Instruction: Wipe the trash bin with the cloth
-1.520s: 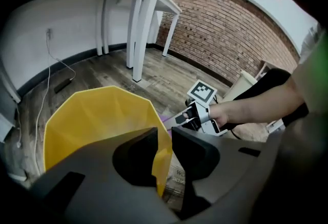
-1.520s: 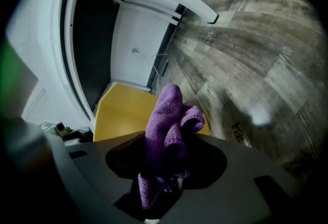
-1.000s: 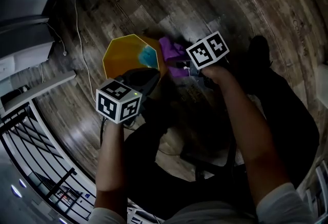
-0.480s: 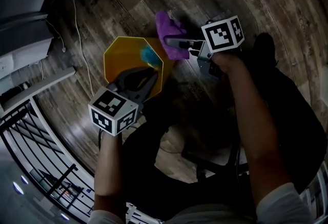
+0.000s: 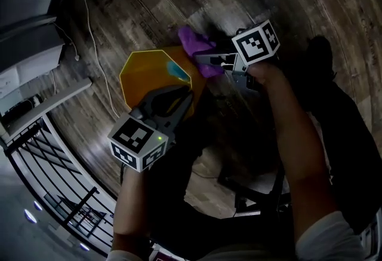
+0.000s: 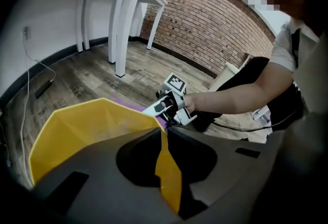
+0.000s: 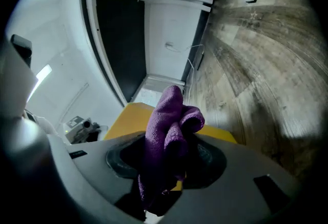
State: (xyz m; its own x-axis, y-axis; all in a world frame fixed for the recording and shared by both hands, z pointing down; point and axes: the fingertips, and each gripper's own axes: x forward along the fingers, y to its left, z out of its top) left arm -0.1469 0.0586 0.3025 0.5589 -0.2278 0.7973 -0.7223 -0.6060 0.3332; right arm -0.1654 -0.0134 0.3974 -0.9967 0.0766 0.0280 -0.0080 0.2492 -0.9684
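The yellow trash bin stands on the wooden floor with its open top facing up and a cyan patch inside. My left gripper is shut on the bin's near wall; the yellow wall runs between its jaws. My right gripper is shut on the purple cloth, held against the bin's far right outer edge. In the right gripper view the bunched cloth sticks up out of the jaws of that gripper, with the bin just behind.
A white cable trails across the floor left of the bin. White furniture and a black railing lie to the left. White table legs and a brick wall stand beyond. My dark shoe is at the right.
The right gripper carried the cloth from the bin's right side up toward its far edge. The left gripper, still on the bin, shifted slightly down and the bin moved with it.
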